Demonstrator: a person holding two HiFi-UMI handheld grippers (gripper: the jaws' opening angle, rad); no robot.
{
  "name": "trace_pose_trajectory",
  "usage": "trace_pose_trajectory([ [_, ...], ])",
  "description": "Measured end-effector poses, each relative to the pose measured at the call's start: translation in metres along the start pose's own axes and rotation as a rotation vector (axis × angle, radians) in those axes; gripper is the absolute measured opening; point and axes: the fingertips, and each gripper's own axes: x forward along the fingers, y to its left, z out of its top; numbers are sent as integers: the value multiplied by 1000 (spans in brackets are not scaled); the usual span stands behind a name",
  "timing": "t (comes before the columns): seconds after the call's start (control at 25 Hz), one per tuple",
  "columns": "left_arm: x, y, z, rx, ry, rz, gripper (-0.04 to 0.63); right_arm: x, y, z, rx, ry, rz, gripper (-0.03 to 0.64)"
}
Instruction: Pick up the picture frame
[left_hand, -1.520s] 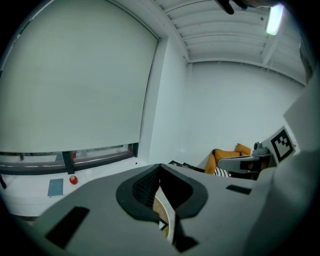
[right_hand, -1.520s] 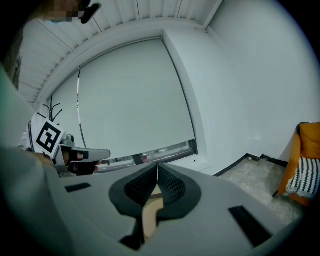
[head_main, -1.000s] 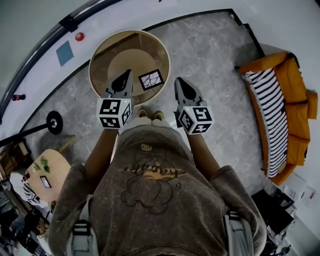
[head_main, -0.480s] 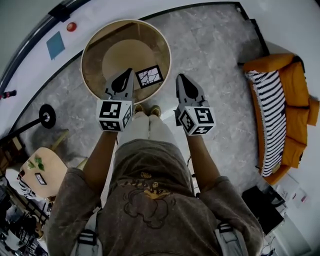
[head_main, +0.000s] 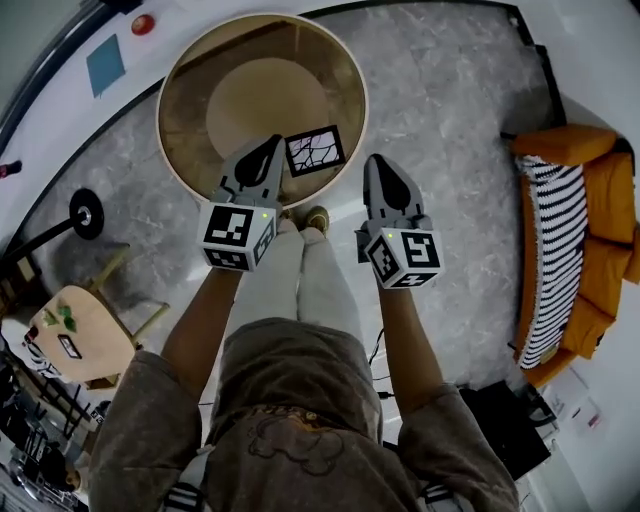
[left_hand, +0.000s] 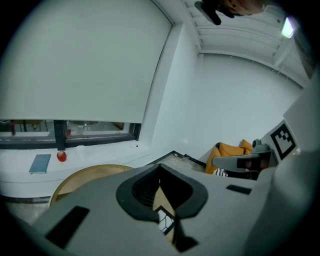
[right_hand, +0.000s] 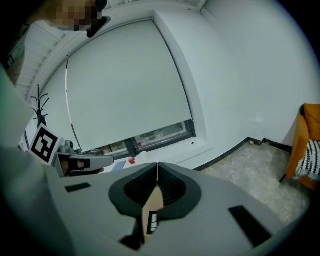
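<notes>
The picture frame (head_main: 313, 150), black-edged with a white crackle pattern, lies flat on the round wooden table (head_main: 190, 150) near its front right rim. My left gripper (head_main: 270, 146) is shut and empty, its tip over the table just left of the frame. My right gripper (head_main: 381, 162) is also shut and empty, hanging over the grey floor to the right of the frame, past the table rim. In the left gripper view the closed tips (left_hand: 160, 167) point at the table, with the frame (left_hand: 165, 222) showing below them. The right gripper view shows closed tips (right_hand: 158, 165) and a sliver of the frame (right_hand: 152, 222).
An orange sofa with a striped cushion (head_main: 560, 250) stands at the right. A black stand base (head_main: 85, 215) and a small wooden stool (head_main: 70, 335) are at the left. A red object (head_main: 142, 24) and a blue book (head_main: 103, 65) rest on the window sill behind the table.
Both grippers have sunk toward the table and edged forward. The table and frame appear larger and nearer. Both stay shut.
</notes>
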Motion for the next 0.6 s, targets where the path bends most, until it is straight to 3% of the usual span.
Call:
trace_pose_trajectory([
  [0.16, 16, 4, -23, 4, 3, -18, 8, 14, -6, -23, 15, 1, -5, 20],
  [0.32, 29, 7, -51, 58, 3, -36, 8, 24, -17, -47, 25, 0, -25, 20],
  [0.6, 54, 18, -99, 12, 22, -31, 9, 44, -40, -94, 29, 29, -48, 18],
])
